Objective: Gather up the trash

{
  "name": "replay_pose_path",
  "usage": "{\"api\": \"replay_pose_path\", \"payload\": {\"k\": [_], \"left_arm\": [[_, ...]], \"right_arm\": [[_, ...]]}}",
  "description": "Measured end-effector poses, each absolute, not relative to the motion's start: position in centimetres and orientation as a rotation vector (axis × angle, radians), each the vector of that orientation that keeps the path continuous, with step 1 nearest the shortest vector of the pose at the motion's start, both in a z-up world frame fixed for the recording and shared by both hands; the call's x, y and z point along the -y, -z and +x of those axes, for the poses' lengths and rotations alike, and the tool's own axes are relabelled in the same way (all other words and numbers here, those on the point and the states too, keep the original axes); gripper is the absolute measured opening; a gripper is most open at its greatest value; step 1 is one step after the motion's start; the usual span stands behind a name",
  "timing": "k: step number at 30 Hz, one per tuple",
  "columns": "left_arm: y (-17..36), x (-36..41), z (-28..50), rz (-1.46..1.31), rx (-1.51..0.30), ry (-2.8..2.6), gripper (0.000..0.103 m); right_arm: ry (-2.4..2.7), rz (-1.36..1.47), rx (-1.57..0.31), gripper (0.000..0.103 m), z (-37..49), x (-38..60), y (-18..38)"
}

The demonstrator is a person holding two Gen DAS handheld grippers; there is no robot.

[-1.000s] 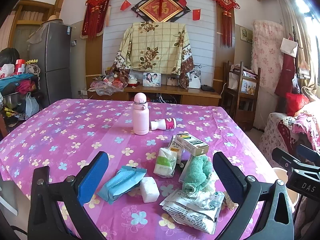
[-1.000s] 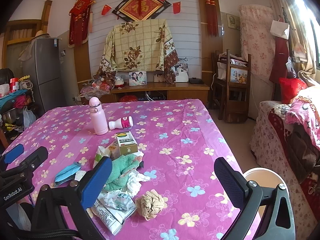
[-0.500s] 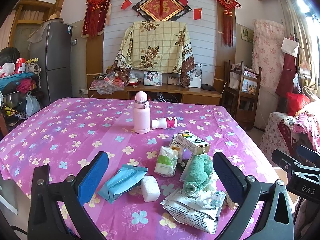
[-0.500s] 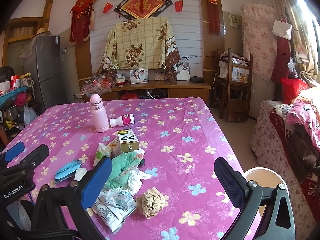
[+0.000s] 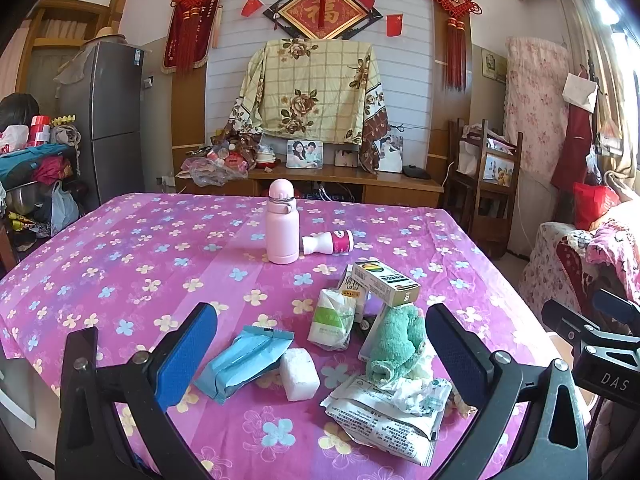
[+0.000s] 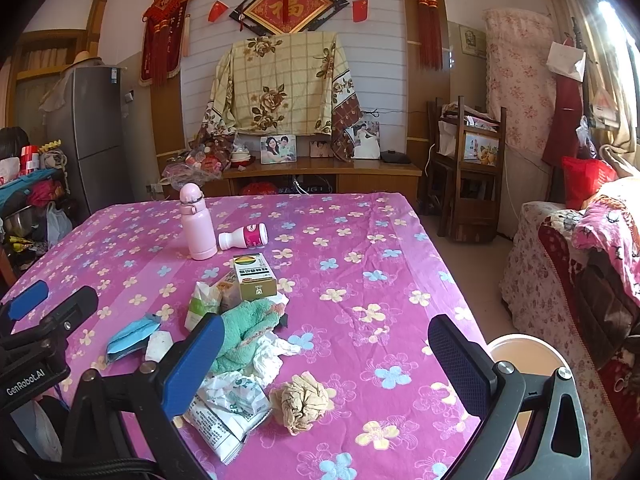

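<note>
Trash lies on the near part of a table with a pink flowered cloth (image 5: 120,264): a blue wrapper (image 5: 244,356), a white foam block (image 5: 298,368), a green-white packet (image 5: 330,316), a green towel (image 5: 396,344), a small carton (image 5: 384,282), printed white wrappers (image 5: 384,420). A crumpled brown paper ball (image 6: 300,400) lies between the right gripper's fingers in view. My left gripper (image 5: 320,360) is open and empty, held just before the pile. My right gripper (image 6: 324,368) is open and empty, above the table's near right part.
A pink flask (image 5: 282,228) stands mid-table with a small white-pink bottle (image 5: 330,242) lying beside it. A round bin (image 6: 524,356) stands on the floor right of the table. A sofa (image 6: 580,264) is at right, chairs and a cabinet behind.
Both grippers have drifted very slightly; the view shifted a little. Nothing on the table has moved.
</note>
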State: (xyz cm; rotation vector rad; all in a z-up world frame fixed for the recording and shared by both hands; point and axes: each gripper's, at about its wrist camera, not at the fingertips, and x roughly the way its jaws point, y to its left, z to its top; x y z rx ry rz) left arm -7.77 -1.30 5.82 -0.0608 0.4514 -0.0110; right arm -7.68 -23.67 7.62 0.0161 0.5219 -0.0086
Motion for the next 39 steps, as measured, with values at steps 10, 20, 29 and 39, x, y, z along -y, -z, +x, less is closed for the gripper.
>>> {"api": "replay_pose_path", "payload": {"k": [10,20,29,39], "left_arm": [[-5.7,1.3,-7.8,-0.061,-0.454,0.011,0.103],[-5.2,1.4,-7.7,-0.062,-0.463,0.011,0.103],[-4.9,1.4,-7.6,-0.064,-0.468,0.013,0.103],[-4.5,1.3,-7.5,-0.058,-0.478,0.017,0.103]], "right_arm": [[0.01,0.011,-0.534,0.103,-7.5,23.7,-7.4],[0.013,0.01,-0.541,0.103,-7.4,23.8,-7.3],[0.013,0.011,-0.555,0.103,-7.3,23.9,-7.2],[0.014,0.009,-0.579,0.103,-7.1,24.2,-6.8]]}}
